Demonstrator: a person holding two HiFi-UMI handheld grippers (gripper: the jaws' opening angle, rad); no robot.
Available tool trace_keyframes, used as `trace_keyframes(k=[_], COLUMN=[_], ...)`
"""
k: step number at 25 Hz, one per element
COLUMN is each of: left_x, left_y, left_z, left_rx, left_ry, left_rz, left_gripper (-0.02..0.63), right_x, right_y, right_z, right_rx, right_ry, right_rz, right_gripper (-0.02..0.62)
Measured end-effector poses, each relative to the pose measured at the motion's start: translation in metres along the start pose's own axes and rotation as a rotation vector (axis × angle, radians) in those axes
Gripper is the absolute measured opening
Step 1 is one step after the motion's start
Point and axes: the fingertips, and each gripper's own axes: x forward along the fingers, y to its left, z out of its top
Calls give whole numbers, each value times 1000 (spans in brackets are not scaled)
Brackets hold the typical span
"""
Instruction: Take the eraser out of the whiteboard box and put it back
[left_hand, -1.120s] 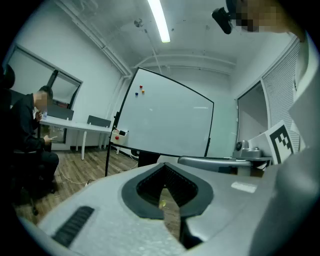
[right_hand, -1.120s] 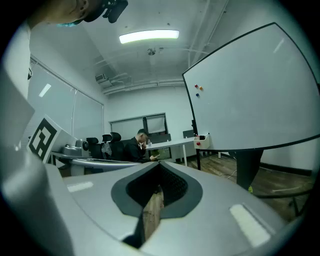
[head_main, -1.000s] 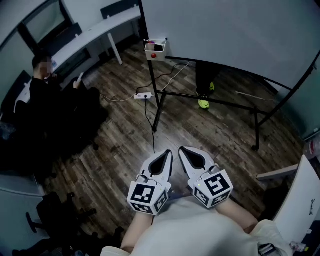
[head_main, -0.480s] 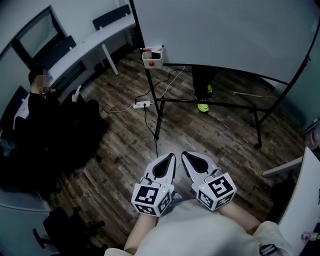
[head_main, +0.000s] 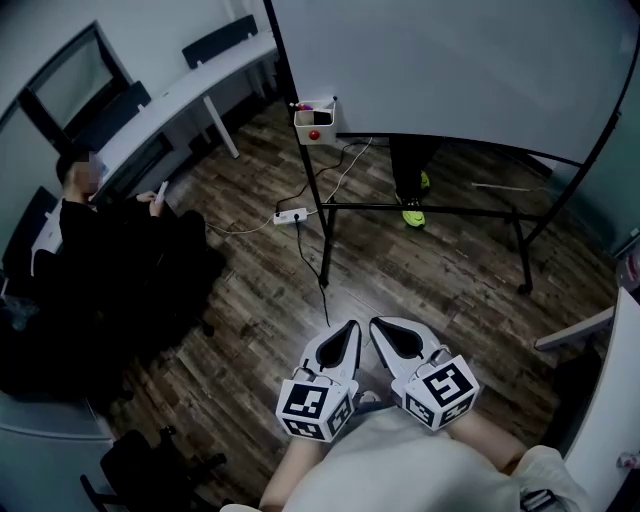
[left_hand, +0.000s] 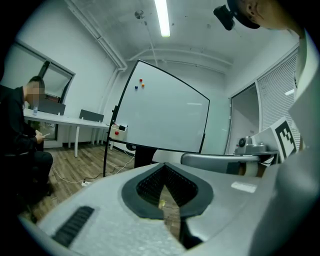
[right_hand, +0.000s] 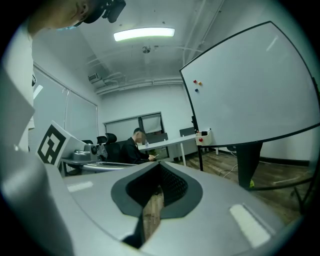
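A: The person stands well back from the whiteboard (head_main: 450, 70), with both tools held close to the body, side by side. The left gripper (head_main: 346, 334) is clenched with nothing in it. The right gripper (head_main: 384, 331) is pinched together and empty too.

B: And the target is far off. The whiteboard box (head_main: 314, 120) hangs on the stand's left post (head_main: 318, 200), open top up, with a red dot (head_main: 314, 134) on its front face. A dark shape at the rim looks like the eraser (head_main: 321, 106).

A: So the step in hand, by the look of it, is the approach. How should it go?

B: The person should cover the distance first, stepping around the power strip (head_main: 290, 215) on the floor (head_main: 430, 260). One pair of jaws should part before reaching the box, not inside it. The approach should come from above, since the top is the only way in.

A: Which way does the eraser lie?

B: Hard to call, because it is tiny from here. In the right gripper view the dark piece seems to poke just above the rim. That suggests it stands on end, long axis roughly vertical, but that is a guess. If so, the jaws should straddle its thin sides and lift straight up. They should also keep clear of the coloured bits (head_main: 297, 105) at the box's left edge.
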Motion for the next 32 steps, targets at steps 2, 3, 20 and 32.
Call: trace_keyframes(k=[2,3,20,32], left_x=[0,1,52,121], left_y=[4,7,42,85], left_z=[0,1,20,50], left_rx=[-5,-7,-21,-21], left_ry=[1,1,-12,-23], left_rz=[2,5,41,70], left_gripper=[2,2,2,2], right_x=[0,1,52,108], right_y=[2,1,-49,-117], right_z=[0,1,27,52], right_rx=[-4,-5,-17,-20], right_ry=[6,6,-7,-20], right_rz=[2,0,28,32], right_gripper=[5,4,3,4])
